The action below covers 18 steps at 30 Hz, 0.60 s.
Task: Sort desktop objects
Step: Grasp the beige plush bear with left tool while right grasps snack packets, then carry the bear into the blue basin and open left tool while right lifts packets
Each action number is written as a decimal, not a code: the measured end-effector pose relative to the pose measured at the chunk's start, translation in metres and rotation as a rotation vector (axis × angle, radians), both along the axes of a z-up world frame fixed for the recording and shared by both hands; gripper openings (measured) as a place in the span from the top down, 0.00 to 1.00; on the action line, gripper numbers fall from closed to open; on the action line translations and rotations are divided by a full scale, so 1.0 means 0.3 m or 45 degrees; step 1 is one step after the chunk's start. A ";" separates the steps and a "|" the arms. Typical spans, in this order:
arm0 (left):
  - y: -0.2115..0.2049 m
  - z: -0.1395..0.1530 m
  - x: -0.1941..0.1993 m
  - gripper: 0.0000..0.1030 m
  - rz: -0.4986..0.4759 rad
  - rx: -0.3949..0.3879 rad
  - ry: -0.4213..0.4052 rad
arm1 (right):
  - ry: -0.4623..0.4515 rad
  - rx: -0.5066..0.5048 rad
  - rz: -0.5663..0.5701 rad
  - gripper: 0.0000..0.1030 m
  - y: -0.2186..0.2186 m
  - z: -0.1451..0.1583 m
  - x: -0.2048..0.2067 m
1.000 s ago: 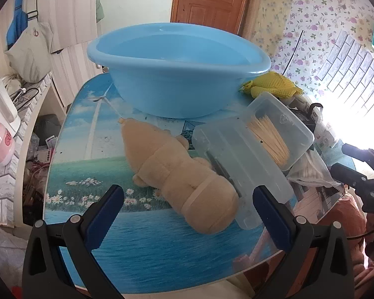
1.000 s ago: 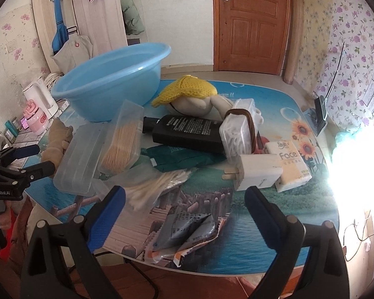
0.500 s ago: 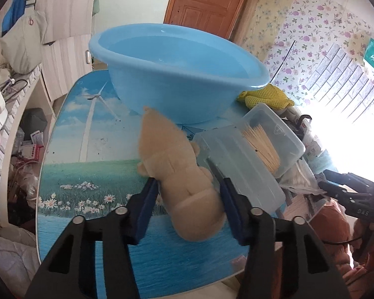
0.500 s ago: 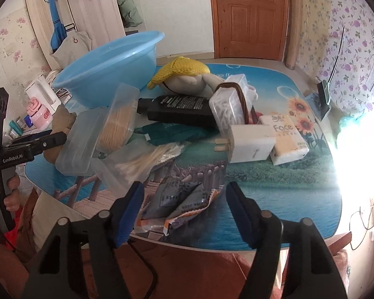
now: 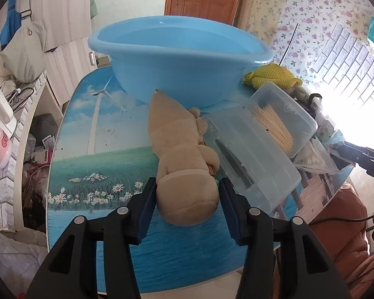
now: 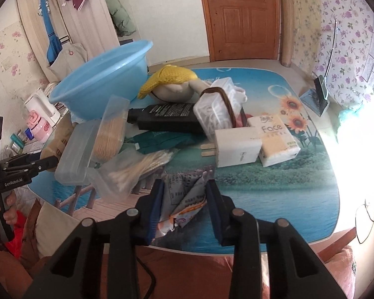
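Plush toy [image 5: 184,164], beige, lies on the desk [image 5: 92,129] near edge, just in front of the blue basin [image 5: 177,57]; its near, rounded end sits between the blue pads of the left tongs [image 5: 187,204]. Left tongs have just eased a touch wider after closing; pads touch both sides of the plush, so holding it. Right of the plush, touching it: clear lidded box [image 5: 254,162], with a clear tub of toothpicks [image 5: 281,117] leaning on its far side. Yellow knit cloth [image 5: 271,77] far right behind the tub. Right tongs' tips poke in at the right edge of that view.

Right wrist view, left to right: left tongs' handle with a hand [image 6: 2,206] on it at far left, basin at far left, toothpick tub, bag of cotton swabs [image 6: 134,169], black bottle [image 6: 167,117] lying flat, teal packet [image 6: 162,142], white swab box [image 6: 217,109], white charger plug [image 6: 236,147], tissue pack [image 6: 276,137]. Crumpled grey foil wrapper [image 6: 184,196] lies at the desk's near edge between the pads of the right tongs [image 6: 184,211]. Right tongs have just been closing, now narrow; left pad meets the wrapper, right pad close, cannot tell if it presses. Phone on stand [image 6: 316,94] far right.
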<state>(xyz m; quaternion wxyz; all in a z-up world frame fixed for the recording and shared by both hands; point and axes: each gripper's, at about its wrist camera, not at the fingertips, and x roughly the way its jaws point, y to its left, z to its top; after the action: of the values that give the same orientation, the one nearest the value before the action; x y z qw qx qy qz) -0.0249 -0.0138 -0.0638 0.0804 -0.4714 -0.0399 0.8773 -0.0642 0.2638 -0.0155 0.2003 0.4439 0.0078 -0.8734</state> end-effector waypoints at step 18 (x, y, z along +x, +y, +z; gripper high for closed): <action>-0.030 0.092 0.050 0.58 0.049 0.020 0.100 | -0.014 0.067 0.011 0.67 -0.006 -0.033 -0.021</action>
<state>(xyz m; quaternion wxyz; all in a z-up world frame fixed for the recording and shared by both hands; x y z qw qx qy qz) -0.0098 -0.0228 -0.0364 0.0688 -0.4350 -0.0527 0.8963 -0.0704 0.2622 -0.0255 0.1922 0.4539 0.0316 -0.8695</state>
